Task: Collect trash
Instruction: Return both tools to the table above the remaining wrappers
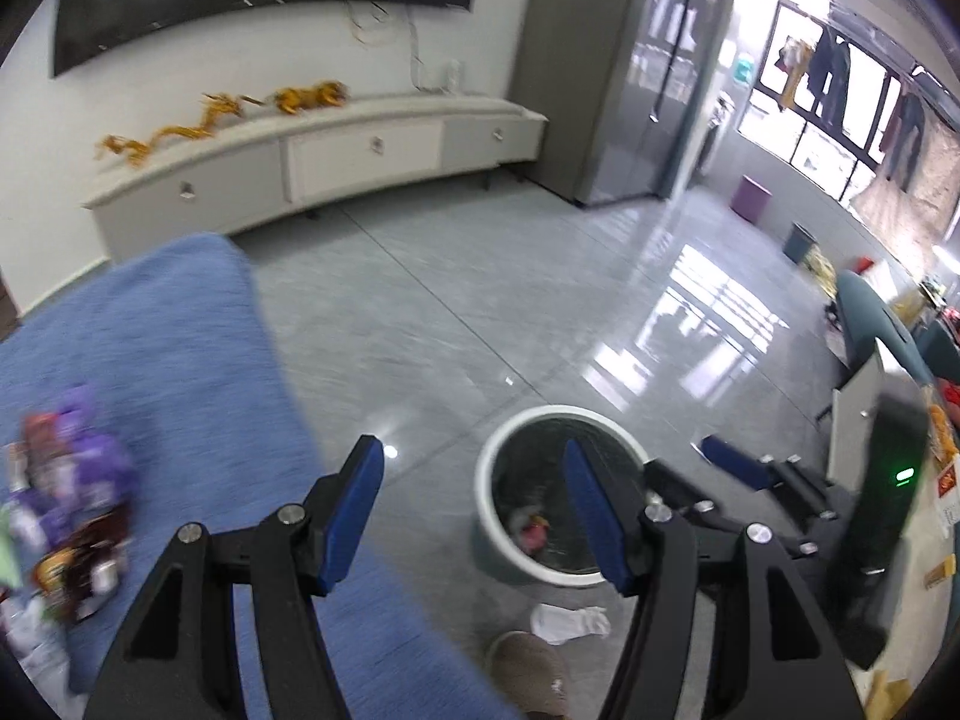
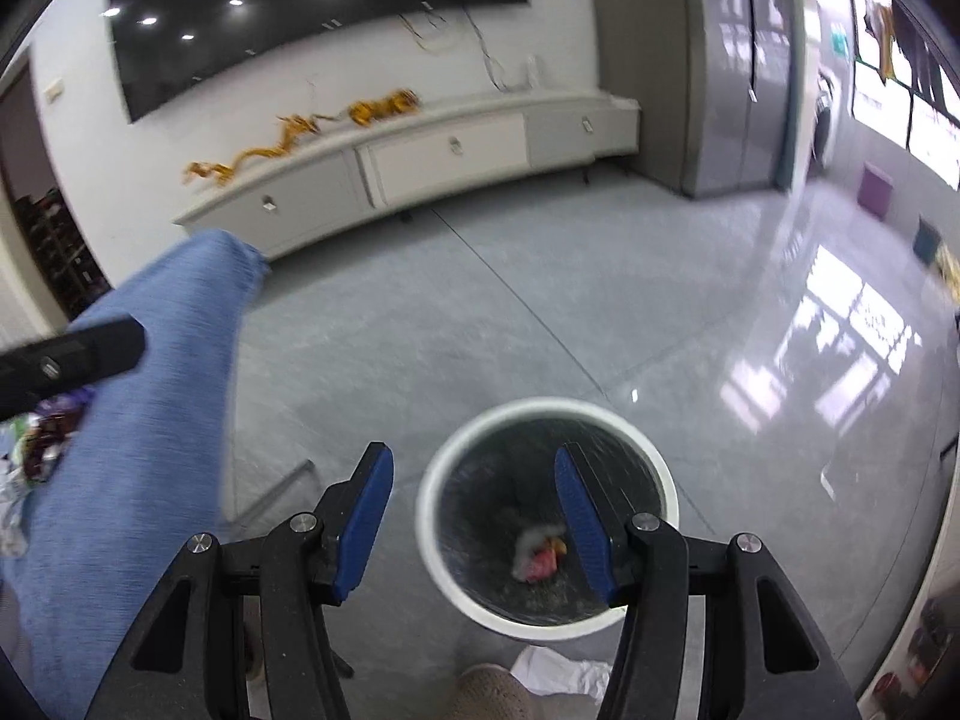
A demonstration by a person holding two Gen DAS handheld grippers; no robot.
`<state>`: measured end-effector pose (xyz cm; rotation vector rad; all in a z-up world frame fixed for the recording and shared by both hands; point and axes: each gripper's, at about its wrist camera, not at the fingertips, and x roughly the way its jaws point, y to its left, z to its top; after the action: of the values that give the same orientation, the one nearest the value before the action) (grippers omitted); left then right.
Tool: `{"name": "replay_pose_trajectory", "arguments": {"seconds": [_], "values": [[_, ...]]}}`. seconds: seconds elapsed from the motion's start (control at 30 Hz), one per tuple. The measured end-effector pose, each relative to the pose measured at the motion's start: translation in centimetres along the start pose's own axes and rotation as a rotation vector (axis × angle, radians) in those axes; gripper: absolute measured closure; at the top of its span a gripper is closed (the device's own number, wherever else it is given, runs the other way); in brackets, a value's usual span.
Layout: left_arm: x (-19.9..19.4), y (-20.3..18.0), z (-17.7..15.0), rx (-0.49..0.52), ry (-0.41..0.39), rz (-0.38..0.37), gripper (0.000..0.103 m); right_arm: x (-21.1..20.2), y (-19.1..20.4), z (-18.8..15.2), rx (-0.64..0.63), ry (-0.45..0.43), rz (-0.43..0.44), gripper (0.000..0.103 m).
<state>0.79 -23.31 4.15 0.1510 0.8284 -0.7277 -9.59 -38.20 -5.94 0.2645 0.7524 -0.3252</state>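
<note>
A white round trash bin (image 1: 489, 516) stands on the grey floor, with a pink and red wrapper (image 1: 531, 531) at its bottom. In the right wrist view the bin (image 2: 432, 516) lies below my right gripper (image 2: 474, 516), which is open and empty, and the wrapper (image 2: 540, 564) shows inside. My left gripper (image 1: 474, 516) is open and empty, above the edge of the blue-covered table (image 1: 150, 348). A pile of purple and brown wrappers (image 1: 72, 498) lies on the table at the left. My right gripper's fingers (image 1: 729, 465) show at the right of the bin.
A crumpled white tissue (image 1: 570, 621) lies on the floor in front of the bin, next to a beige slipper (image 1: 531, 672). A long white cabinet (image 1: 312, 162) runs along the far wall. A grey wardrobe (image 1: 594, 72) stands to the right.
</note>
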Motion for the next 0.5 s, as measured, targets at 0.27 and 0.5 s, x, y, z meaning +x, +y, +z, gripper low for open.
{"name": "replay_pose_trajectory", "arguments": {"seconds": [0.27, 0.5], "values": [[-7.8, 5.9, -3.1, -0.086, -0.099, 0.109, 0.042, -7.5, 8.7, 0.7, -0.167, -0.158, 0.052, 0.049], [-13.0, 11.0, -5.7, -0.181, -0.156, 0.162, 0.042, -11.8, 14.8, -0.1, -0.284, -0.251, 0.084, 0.049]]}}
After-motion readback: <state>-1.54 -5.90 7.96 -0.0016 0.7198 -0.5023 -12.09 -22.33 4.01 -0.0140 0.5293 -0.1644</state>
